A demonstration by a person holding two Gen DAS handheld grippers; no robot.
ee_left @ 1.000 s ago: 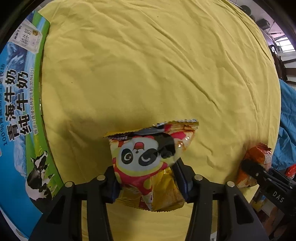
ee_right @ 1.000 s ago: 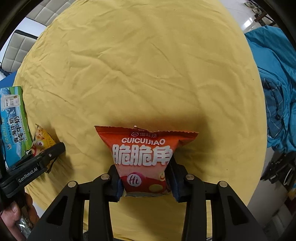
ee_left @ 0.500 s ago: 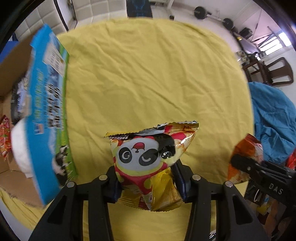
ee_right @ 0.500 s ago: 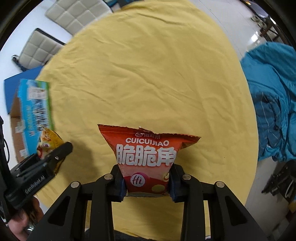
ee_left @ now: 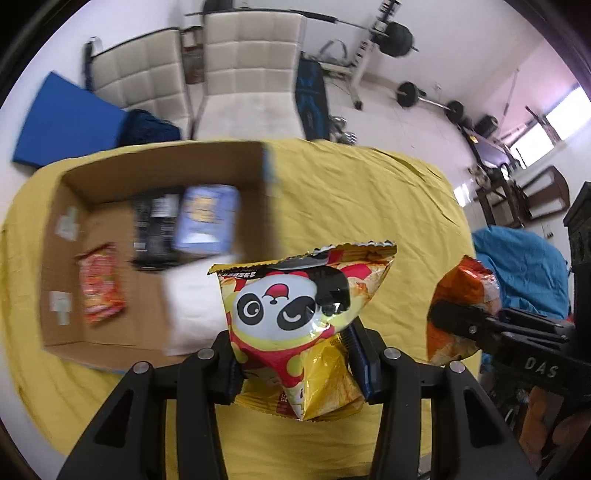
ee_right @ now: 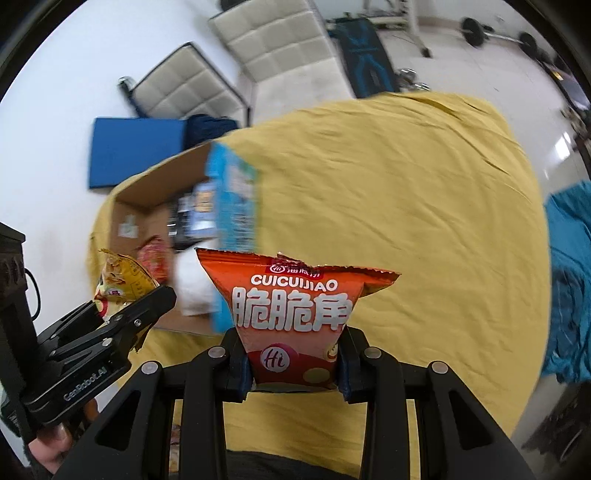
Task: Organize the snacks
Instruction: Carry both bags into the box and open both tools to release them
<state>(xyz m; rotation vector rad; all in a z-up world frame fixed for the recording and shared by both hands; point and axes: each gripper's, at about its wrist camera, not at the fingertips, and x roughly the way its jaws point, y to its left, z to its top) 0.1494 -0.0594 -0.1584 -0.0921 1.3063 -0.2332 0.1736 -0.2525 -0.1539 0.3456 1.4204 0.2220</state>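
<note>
My left gripper (ee_left: pixel 295 365) is shut on a yellow panda snack bag (ee_left: pixel 299 295), held well above the yellow tablecloth (ee_left: pixel 354 192). My right gripper (ee_right: pixel 293 363) is shut on a red CUICUIJIAO snack bag (ee_right: pixel 295 306), also lifted high. An open cardboard box (ee_left: pixel 74 266) with a blue printed outer side (ee_right: pixel 236 206) stands on the cloth to the left. Inside it lie a red packet (ee_left: pixel 101 282), a black packet (ee_left: pixel 153 232), a blue packet (ee_left: pixel 207 221) and something white (ee_left: pixel 192 306). Each gripper shows in the other's view: the right gripper (ee_left: pixel 465 317), the left gripper (ee_right: pixel 122 314).
Two white padded chairs (ee_left: pixel 255 77) stand beyond the table, with a blue mat (ee_left: pixel 66 118) on the floor at left. Weights and a bench (ee_left: pixel 402 33) sit at the back. Blue cloth (ee_right: pixel 569 280) lies off the table's right side. A person's hand (ee_right: pixel 48 450) holds the left gripper.
Both grippers rose high with their bags and tilted up, so the room came into view. The box, first seen only by its blue side, now shows its open inside.
</note>
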